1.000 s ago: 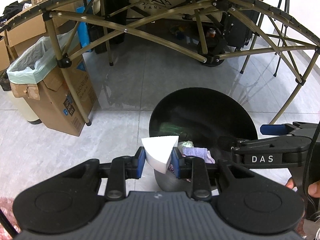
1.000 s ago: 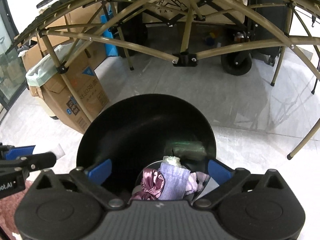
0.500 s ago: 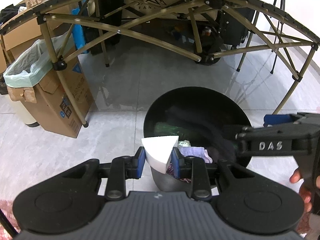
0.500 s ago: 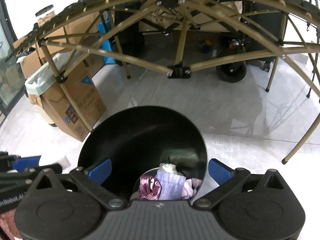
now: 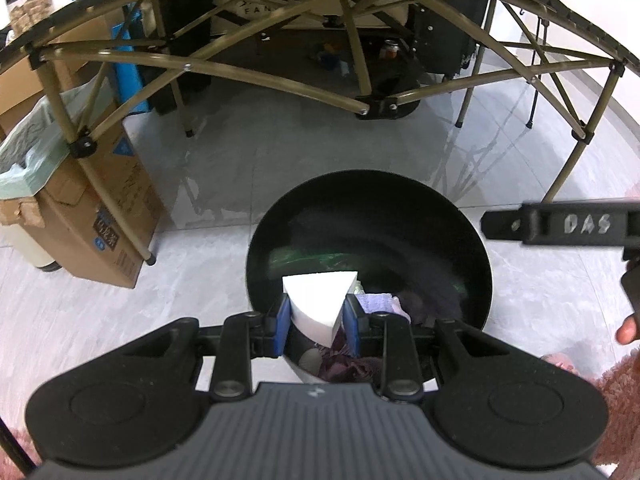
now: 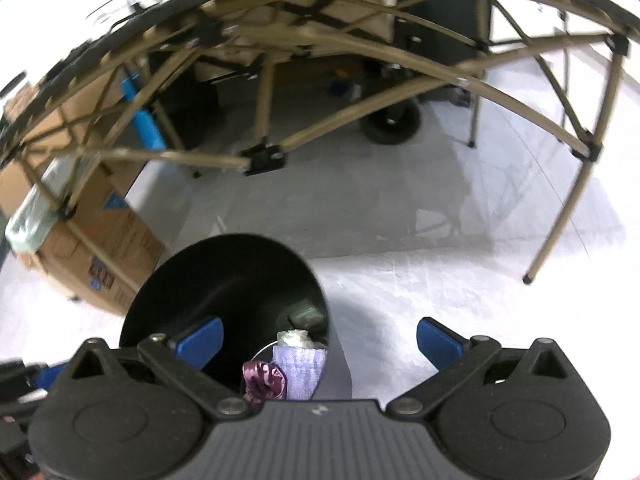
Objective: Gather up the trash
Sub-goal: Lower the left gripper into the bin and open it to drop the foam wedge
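My left gripper (image 5: 316,326) is shut on a white wedge-shaped piece of foam (image 5: 318,300), held right over the mouth of a round black trash bin (image 5: 472,264). Inside the bin lie a purple cloth (image 5: 380,302), a shiny maroon wrapper (image 6: 264,376) and other scraps. In the right wrist view my right gripper (image 6: 318,338) stands wide open with nothing between its blue pads; the bin (image 6: 160,304) is below and to its left. The right gripper's black body (image 5: 560,226) shows at the right edge of the left wrist view.
A folding table frame of tan tubes (image 5: 224,80) arches overhead. A cardboard box (image 5: 100,216) lined with a pale green bag (image 5: 24,152) stands at the left on the grey tiled floor. A pink fuzzy rug (image 5: 616,400) lies at the lower right.
My left gripper has carried the foam wedge to the right, from the bin's left rim to over its opening. My right gripper has drawn away to the right and risen, rolling as it went.
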`<state>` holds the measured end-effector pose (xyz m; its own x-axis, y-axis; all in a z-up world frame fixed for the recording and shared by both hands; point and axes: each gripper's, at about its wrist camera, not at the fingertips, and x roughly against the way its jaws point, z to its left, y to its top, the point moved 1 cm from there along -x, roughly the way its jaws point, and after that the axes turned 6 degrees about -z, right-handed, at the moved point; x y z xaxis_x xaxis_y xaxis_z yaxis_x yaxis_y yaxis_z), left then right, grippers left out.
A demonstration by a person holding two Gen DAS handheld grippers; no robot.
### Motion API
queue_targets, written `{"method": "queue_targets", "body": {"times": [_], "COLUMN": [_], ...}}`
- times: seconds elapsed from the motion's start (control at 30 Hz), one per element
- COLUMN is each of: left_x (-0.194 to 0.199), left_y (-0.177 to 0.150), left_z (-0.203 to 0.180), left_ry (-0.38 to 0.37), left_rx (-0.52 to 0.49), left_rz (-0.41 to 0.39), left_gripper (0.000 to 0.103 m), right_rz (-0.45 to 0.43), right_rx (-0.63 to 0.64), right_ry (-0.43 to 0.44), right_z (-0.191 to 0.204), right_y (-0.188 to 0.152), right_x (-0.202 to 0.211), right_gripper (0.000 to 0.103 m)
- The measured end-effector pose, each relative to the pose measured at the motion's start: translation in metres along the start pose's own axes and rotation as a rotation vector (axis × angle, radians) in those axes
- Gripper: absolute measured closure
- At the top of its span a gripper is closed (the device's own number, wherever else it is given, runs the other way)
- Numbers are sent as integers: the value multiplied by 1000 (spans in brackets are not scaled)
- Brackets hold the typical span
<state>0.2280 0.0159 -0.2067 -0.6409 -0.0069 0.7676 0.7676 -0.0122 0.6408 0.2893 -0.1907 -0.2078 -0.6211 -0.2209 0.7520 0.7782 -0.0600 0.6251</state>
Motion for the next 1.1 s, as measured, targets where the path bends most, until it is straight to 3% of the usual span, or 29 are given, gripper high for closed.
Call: {"method": "queue_targets", "body": {"times": [0.43, 0.57, 0.97, 1.07, 1.1], "left_x": [-30, -37, -48, -49, -49], "left_y": [21, 24, 17, 19, 19], "left_z": [-24, -25, -28, -28, -27], "left_ry": [-38, -60, -26, -35, -33], "left_rx": [-7, 4, -27, -14, -7], "left_rz": [3, 7, 16, 22, 21], "left_gripper": [75, 75, 75, 70, 62], "right_rz": [-63, -99, -82, -83, -86], "right_rx": [-74, -98, -155, -165, -169], "right_ry": [-21, -69, -57, -60, -62], "right_z": [-19, -26, -26, -27, -28], "right_y": [11, 12, 6, 6, 6], "right_x": [14, 15, 6, 7, 8], "right_gripper": [0, 0, 0, 0, 0]}}
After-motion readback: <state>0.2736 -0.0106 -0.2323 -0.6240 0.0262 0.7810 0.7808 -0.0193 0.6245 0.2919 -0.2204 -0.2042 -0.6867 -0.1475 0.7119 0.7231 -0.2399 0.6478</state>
